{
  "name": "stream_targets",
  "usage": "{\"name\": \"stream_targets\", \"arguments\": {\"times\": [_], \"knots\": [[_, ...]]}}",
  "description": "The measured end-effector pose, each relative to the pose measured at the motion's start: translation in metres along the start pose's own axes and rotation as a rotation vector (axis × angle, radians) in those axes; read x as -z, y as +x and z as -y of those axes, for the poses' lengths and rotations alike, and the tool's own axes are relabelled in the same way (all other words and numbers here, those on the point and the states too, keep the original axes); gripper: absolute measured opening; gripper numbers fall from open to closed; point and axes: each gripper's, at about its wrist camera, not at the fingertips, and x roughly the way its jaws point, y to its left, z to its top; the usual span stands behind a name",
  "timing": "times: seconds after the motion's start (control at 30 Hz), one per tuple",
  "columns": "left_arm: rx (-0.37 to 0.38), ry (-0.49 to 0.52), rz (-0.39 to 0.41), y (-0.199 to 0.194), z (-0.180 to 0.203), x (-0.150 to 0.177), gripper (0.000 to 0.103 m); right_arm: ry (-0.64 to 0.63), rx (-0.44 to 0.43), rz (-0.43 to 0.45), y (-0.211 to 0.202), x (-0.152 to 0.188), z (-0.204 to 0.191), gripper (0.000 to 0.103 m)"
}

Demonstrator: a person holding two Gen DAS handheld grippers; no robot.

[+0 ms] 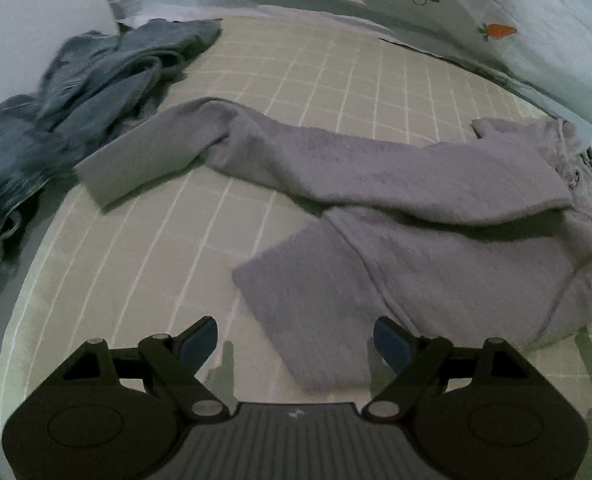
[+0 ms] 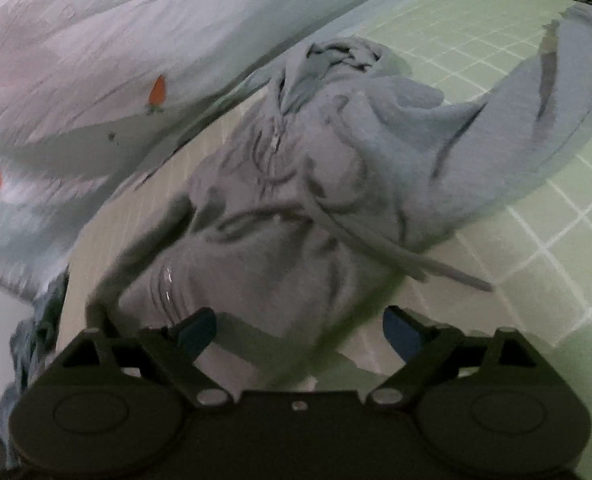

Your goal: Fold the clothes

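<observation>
Hovering over a bed covered in a pale green grid-lined sheet (image 1: 316, 80), both tongs stand wide with nothing between their blue pads. The left tongs (image 1: 296, 340) point down at the near hem of a grey hoodie (image 1: 396, 200), whose flat bottom corner lies just ahead of the fingertips and partly between them in the view, untouched. One sleeve (image 1: 167, 144) stretches away toward a crumpled pile of blue jeans (image 1: 75, 92), its cuff lying just beside that pile. In the right wrist view, the right tongs (image 2: 300, 332) hang above the bunched hood end of the hoodie (image 2: 296, 200), where a drawstring (image 2: 396, 256) trails loose onto the sheet and a white quilt printed with carrots (image 2: 95, 60) lies close alongside.

The garment looks only partly spread, so folding seems barely begun. Likely troubles: the right tongs could pinch the drawstring or only the top layer of the rumpled hood, so the cloth would drag unevenly; they might also catch the quilt edge beside it. On the left, a bite too shallow on the hem could slip free, and the far sleeve could snag the jeans if pulled.
</observation>
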Motion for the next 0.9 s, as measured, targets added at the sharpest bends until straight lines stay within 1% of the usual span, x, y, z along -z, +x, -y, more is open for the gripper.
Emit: {"name": "stream_targets", "arguments": {"times": [0.07, 0.1, 0.13, 0.17, 0.23, 0.3, 0.37, 0.43, 0.5, 0.57, 0.6, 0.63, 0.67, 0.73, 0.8, 0.9], "knots": [[0.03, 0.019, -0.013, 0.012, -0.003, -0.012, 0.086, 0.046, 0.007, 0.017, 0.007, -0.002, -0.003, 0.048], [0.043, 0.033, -0.018, 0.017, -0.002, -0.018, 0.086, 0.077, 0.017, 0.012, 0.011, -0.004, -0.004, 0.02], [0.053, 0.049, -0.02, 0.021, -0.001, -0.022, 0.086, 0.081, 0.029, 0.018, 0.012, -0.01, -0.008, 0.016], [0.062, 0.065, -0.023, 0.024, 0.001, -0.026, 0.086, 0.073, 0.042, 0.029, 0.012, -0.018, -0.013, 0.014], [0.078, 0.083, -0.028, 0.03, 0.002, -0.032, 0.086, -0.081, 0.076, 0.096, 0.005, -0.036, -0.045, 0.013], [0.091, 0.09, -0.039, 0.037, 0.002, -0.036, 0.086, -0.286, 0.102, 0.178, 0.0, -0.057, -0.088, 0.013], [0.1, 0.097, -0.051, 0.044, 0.001, -0.037, 0.086, -0.441, 0.09, 0.249, 0.003, -0.078, -0.13, 0.013], [0.1, 0.103, -0.052, 0.046, 0.002, -0.037, 0.086, -0.543, 0.062, 0.287, 0.018, -0.09, -0.167, 0.013], [0.101, 0.099, -0.049, 0.047, 0.002, -0.036, 0.086, -0.65, 0.034, 0.25, 0.044, -0.084, -0.2, 0.013], [0.1, 0.084, -0.049, 0.046, 0.0, -0.036, 0.086, -0.769, 0.013, 0.157, 0.076, -0.06, -0.223, 0.013], [0.1, 0.077, -0.05, 0.046, -0.001, -0.036, 0.086, -0.822, 0.007, 0.103, 0.093, -0.042, -0.229, 0.015], [0.096, 0.069, -0.051, 0.046, -0.002, -0.036, 0.086, -0.856, 0.004, 0.043, 0.109, -0.021, -0.229, 0.017], [0.089, 0.062, -0.051, 0.045, -0.002, -0.037, 0.086, -0.865, 0.004, 0.005, 0.119, -0.004, -0.227, 0.018], [0.075, 0.05, -0.039, 0.04, -0.005, -0.038, 0.086, -0.843, -0.02, 0.003, 0.118, 0.013, -0.219, 0.027], [0.063, 0.036, -0.029, 0.037, -0.007, -0.039, 0.087, -0.8, -0.066, -0.005, 0.106, 0.008, -0.213, 0.045], [0.059, 0.02, -0.047, 0.04, -0.003, -0.039, 0.087, -0.736, -0.136, -0.005, 0.078, -0.005, -0.203, 0.047]]}}
